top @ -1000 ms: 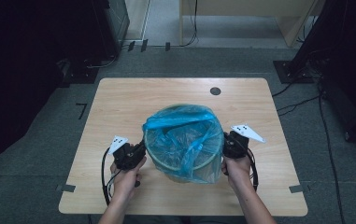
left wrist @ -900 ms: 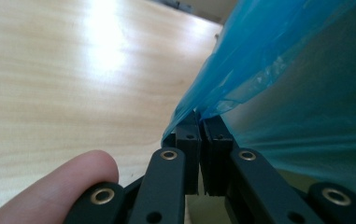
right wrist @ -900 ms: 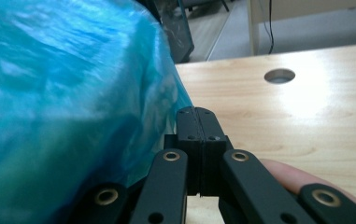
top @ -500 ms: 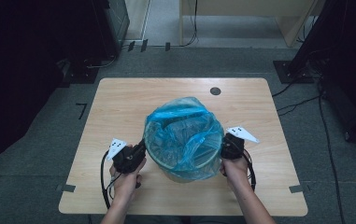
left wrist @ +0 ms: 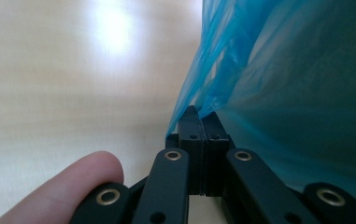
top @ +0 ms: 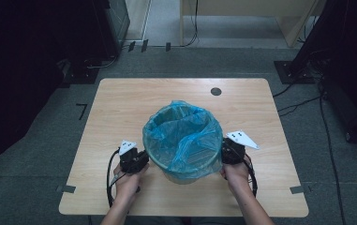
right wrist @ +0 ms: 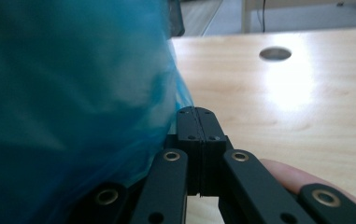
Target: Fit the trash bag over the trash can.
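A round bin [top: 182, 174] lined with a blue plastic bag [top: 185, 133] stands at the near middle of the wooden table [top: 120, 103]. My left gripper [top: 143, 161] sits against the bin's left side. In the left gripper view its jaws [left wrist: 202, 117] have just closed a little further and pinch the bag's film [left wrist: 306, 93], which rises from between their tips. My right gripper [top: 224, 154] sits at the bin's right side. In the right gripper view it [right wrist: 196, 112] is shut, with the bag's edge [right wrist: 73, 93] running into its tips.
A round cable hole [top: 216, 91] lies in the table's far right part. Dark cabinets [top: 35, 56] stand to the left and right of the table, and a wooden piece of furniture [top: 241, 18] stands behind it. Cables trail over the floor.
The bag's puffed top has come down and the bin's lined opening now shows. Both hands have drawn the bag's edge lower and slightly nearer, the left more so.
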Demonstrator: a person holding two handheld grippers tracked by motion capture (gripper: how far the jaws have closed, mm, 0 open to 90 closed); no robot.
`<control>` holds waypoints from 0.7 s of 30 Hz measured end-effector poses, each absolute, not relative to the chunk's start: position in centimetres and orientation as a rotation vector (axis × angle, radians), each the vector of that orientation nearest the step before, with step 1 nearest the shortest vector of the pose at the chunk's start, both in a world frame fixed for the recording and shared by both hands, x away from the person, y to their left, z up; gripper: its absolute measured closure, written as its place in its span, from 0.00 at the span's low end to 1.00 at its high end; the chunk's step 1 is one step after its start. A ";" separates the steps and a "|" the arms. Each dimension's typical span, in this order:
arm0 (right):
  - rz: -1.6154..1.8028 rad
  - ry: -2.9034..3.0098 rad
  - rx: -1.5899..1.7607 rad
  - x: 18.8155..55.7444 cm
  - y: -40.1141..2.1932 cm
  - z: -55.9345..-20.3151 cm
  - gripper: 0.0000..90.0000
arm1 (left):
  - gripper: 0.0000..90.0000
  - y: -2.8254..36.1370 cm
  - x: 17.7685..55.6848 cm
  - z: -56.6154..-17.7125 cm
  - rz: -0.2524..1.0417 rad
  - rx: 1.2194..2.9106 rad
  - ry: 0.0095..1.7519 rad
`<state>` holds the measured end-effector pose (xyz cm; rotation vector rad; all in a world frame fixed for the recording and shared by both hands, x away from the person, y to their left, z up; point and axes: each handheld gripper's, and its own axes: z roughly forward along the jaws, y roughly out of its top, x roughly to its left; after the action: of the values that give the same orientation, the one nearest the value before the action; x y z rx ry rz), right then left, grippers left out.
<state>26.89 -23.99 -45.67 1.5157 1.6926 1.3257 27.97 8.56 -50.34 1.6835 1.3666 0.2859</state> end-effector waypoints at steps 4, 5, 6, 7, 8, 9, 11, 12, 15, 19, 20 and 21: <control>1.296 1.709 1.586 27.3 -24.6 -47.3 1.00 | 0.98 9.6 27.5 -50.9 0.289 1.693 1.394; 1.255 1.718 1.641 27.6 -25.3 -48.2 1.00 | 0.98 10.3 27.4 -50.9 0.308 1.686 1.412; 1.255 1.718 1.641 27.6 -25.3 -48.2 1.00 | 0.98 10.3 27.4 -50.9 0.308 1.686 1.412; 1.251 1.722 1.674 27.8 -25.6 -48.7 1.00 | 0.98 10.5 27.4 -51.0 0.316 1.679 1.419; 1.269 1.718 1.706 27.9 -26.0 -49.2 1.00 | 0.98 10.7 27.5 -51.0 0.317 1.672 1.427; 1.263 1.714 1.724 28.0 -26.2 -49.4 1.00 | 0.98 10.8 27.5 -51.0 0.323 1.669 1.433; 1.222 1.721 1.715 28.1 -26.2 -49.5 1.00 | 0.97 10.9 27.5 -51.0 0.355 1.682 1.435; 1.216 1.726 1.707 28.2 -26.1 -49.5 1.00 | 0.97 11.0 27.5 -51.0 0.360 1.678 1.437; 1.212 1.741 1.708 28.4 -25.8 -49.6 1.00 | 0.95 11.6 27.6 -50.9 0.375 1.642 1.451; 1.217 1.747 1.724 29.4 -25.1 -49.9 1.00 | 0.95 13.0 27.5 -50.5 0.416 1.572 1.477; 1.201 1.759 1.736 29.8 -24.8 -50.2 1.00 | 0.95 13.4 27.5 -50.6 0.423 1.560 1.489; 1.171 1.779 1.754 30.3 -24.4 -50.8 1.00 | 0.96 13.7 27.5 -50.7 0.413 1.562 1.496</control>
<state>30.27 -24.44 -50.79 1.7536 1.7789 1.1708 27.48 13.66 -50.68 1.5616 1.4960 0.4126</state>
